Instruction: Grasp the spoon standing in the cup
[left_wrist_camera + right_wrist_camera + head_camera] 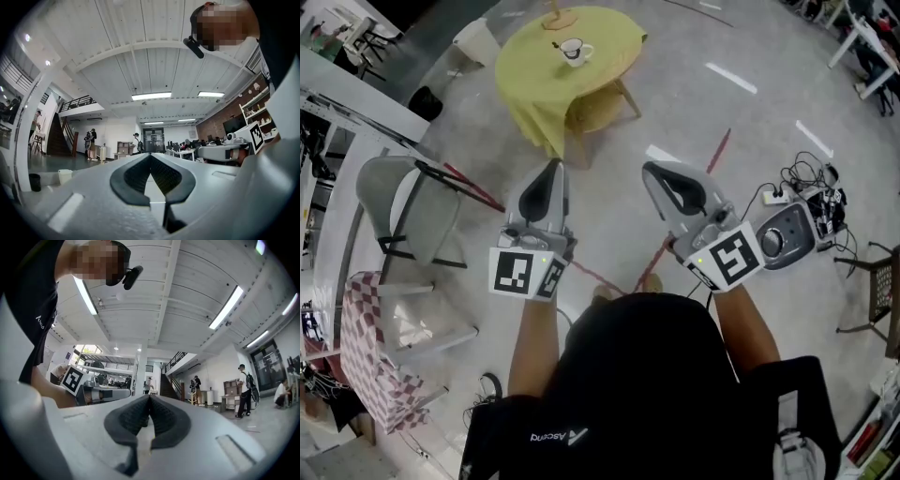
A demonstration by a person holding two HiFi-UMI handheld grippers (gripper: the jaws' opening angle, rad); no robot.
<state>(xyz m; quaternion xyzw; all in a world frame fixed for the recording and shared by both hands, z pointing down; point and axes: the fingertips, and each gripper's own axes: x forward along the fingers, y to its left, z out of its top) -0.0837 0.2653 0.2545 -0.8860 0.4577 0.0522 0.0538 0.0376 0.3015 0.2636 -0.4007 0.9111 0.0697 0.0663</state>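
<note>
Head view: a person holds both tools out over bare floor, the left gripper [551, 165] and the right gripper [650, 170] each clenched tip to tip on nothing, as both gripper views confirm, with only the hall and ceiling beyond the pads. The cup [574, 52] stands near the middle of the round table [534, 94] with the yellow cloth, well apart from both tools; the spoon cannot be picked out at this range. The likely trouble lies in the approach: jaws that arrive at the cup shut would butt the spoon's handle rather than take it, knocking it round the rim or tipping the light cup, and a low reach could catch the draped cloth and drag everything toward the table's near edge. A wooden base [559, 18] sits at the far edge, clear of the cup. On the floor, a grey chair [394, 202] stands to the left, a power strip and cables [787, 192] trail to the right, and red tape lines [469, 186] cross the way ahead; none blocks the straight line to the table.
</note>
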